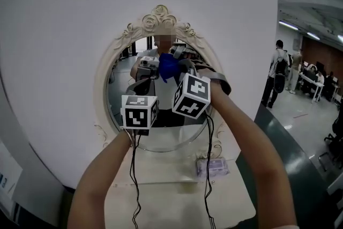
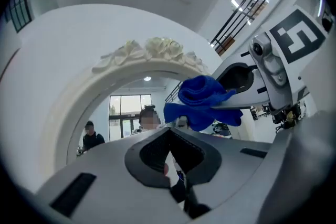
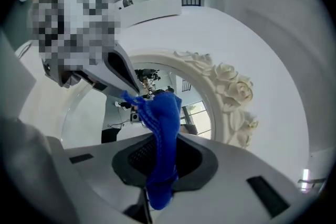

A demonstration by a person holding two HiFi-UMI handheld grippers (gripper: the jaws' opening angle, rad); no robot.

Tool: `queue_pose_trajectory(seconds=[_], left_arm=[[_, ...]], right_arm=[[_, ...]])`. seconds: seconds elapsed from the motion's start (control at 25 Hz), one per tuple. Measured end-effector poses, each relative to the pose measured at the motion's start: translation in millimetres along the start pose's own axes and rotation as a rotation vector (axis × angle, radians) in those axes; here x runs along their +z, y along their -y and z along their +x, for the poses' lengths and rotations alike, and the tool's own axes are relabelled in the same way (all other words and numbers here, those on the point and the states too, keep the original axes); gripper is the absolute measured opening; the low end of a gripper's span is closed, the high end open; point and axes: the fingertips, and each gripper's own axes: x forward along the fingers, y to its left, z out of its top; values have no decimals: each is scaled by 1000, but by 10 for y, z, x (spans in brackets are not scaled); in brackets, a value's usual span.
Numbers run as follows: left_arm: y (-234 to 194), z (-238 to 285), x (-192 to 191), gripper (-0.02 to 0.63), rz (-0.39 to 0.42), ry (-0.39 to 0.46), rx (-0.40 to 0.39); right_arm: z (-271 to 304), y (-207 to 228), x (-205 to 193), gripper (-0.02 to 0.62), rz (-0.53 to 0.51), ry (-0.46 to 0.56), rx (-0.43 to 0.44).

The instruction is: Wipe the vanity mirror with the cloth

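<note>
Clenched on a bright blue woven cloth [image 3: 164, 123], the fingers of the right gripper [image 3: 157, 173] pinch its lower end, and the rest of the cloth stands bunched past their tips. Beside it, the left gripper [image 2: 177, 165] has its fingers closed together with nothing between them. Both grippers are raised to the oval vanity mirror [image 1: 119, 95], whose cream frame is carved with roses. The cloth sits at the upper middle of the glass, under the rose crest; whether it touches the glass cannot be made out. The mirror stands at the far edge of a pale desk [image 1: 161, 185], against a curved white wall [image 1: 59, 35]. A small clear plastic packet [image 1: 213, 168] lies on the desk near the mirror's right foot.
</note>
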Motion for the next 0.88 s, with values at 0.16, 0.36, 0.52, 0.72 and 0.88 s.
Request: queue_pose_trajectory(seconds=[0.16,0.36,0.52,0.72,0.88], left_arm=[[64,105,514,3,58,52,-10],[104,223,753,3,59,71,-25],[78,274,731,3,45,61,-20],[65,290,659,3,44,50,-20],[107,257,593,3,36,45,-36]], right_arm=[[-17,375,59,66,-50,-6,-60],[1,653,32,66,-161,-57,-106],[63,711,-58,66,-236,-92,-128],[97,647,-92,66,-235,-77,-134],[75,598,-121,66,-249,-92,-129]])
